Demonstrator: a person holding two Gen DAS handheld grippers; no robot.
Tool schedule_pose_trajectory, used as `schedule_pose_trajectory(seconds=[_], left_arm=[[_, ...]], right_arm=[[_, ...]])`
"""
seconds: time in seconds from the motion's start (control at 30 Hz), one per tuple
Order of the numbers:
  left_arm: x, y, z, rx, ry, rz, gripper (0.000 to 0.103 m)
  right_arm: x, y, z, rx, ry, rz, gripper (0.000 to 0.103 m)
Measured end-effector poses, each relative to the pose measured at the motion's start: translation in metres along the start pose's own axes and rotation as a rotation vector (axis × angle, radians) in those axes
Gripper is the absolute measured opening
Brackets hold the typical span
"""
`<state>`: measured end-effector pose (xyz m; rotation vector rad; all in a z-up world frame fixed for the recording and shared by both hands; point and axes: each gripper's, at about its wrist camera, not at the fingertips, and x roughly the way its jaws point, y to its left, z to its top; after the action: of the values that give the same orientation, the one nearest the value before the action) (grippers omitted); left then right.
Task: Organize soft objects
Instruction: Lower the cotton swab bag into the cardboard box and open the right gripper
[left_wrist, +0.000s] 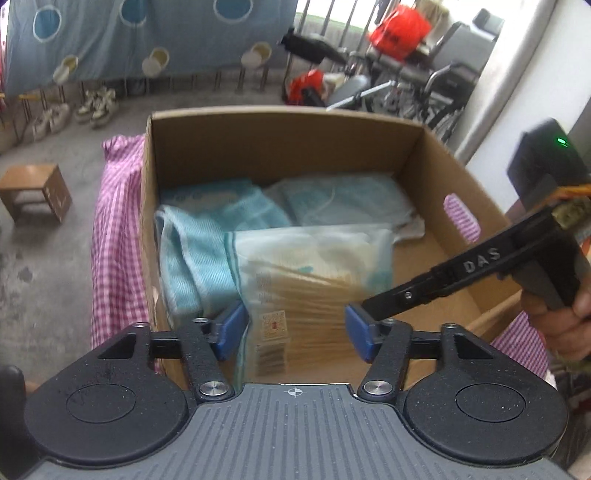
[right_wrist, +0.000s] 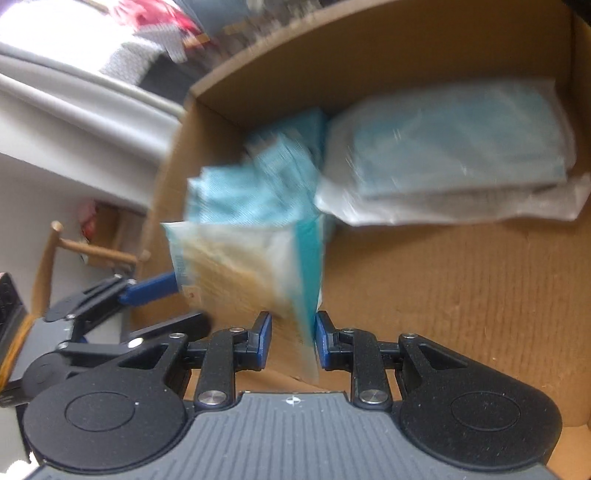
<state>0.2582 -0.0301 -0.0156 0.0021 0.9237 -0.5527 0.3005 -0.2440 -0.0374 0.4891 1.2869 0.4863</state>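
Observation:
A clear plastic bag with a tan folded cloth (left_wrist: 310, 291) stands inside the cardboard box (left_wrist: 280, 147). My left gripper (left_wrist: 293, 334) is open with its blue pads on either side of the bag. My right gripper (right_wrist: 293, 341) is open, its pads close beside the bag's teal edge (right_wrist: 308, 266), not clearly touching. Light blue towels (left_wrist: 199, 243) lie at the box's left. A bagged blue cloth (left_wrist: 343, 203) lies at the back, also in the right wrist view (right_wrist: 458, 155). The right gripper's body (left_wrist: 480, 266) reaches in from the right.
The box sits on a pink checked cloth (left_wrist: 116, 258). A small wooden stool (left_wrist: 35, 192) stands on the concrete floor to the left. Shoes, a blue hanging quilt (left_wrist: 147, 33) and wheelchairs are behind. The box floor (right_wrist: 461, 288) is bare on the right.

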Motion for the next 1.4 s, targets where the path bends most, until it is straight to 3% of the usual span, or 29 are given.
schedule_pose_trajectory(seconds=[0.1,0.23,0.33,0.53,0.77,1.0,1.23,1.4], left_arm=[[0.001,0.002,-0.002,-0.008,0.031,0.011,0.074],[-0.011,0.007,-0.006,-0.019,0.017,0.001,0.079],[-0.024,0.011,-0.008,-0.041,-0.021,-0.011,0.08],[-0.056,0.022,-0.016,-0.1,-0.12,-0.023,0.083],[-0.089,0.04,-0.026,-0.176,-0.238,0.016,0.086],[-0.103,0.064,-0.038,-0.256,-0.292,0.066,0.087],[-0.101,0.073,-0.054,-0.289,-0.283,0.053,0.09],[-0.104,0.078,-0.064,-0.298,-0.287,0.057,0.092]], right_arm=[[0.019,-0.008,0.009,0.019,0.096,-0.039,0.029],[0.032,-0.011,0.02,0.016,0.158,-0.095,0.03],[0.032,-0.006,0.026,-0.01,0.149,-0.156,0.03],[0.023,0.006,0.036,-0.051,0.068,-0.187,0.03],[0.055,0.021,0.04,-0.119,0.168,-0.178,0.03],[0.069,0.046,0.035,-0.206,0.187,-0.231,0.031],[0.071,0.065,0.028,-0.254,0.175,-0.317,0.034],[0.038,0.092,0.021,-0.353,0.042,-0.352,0.035]])
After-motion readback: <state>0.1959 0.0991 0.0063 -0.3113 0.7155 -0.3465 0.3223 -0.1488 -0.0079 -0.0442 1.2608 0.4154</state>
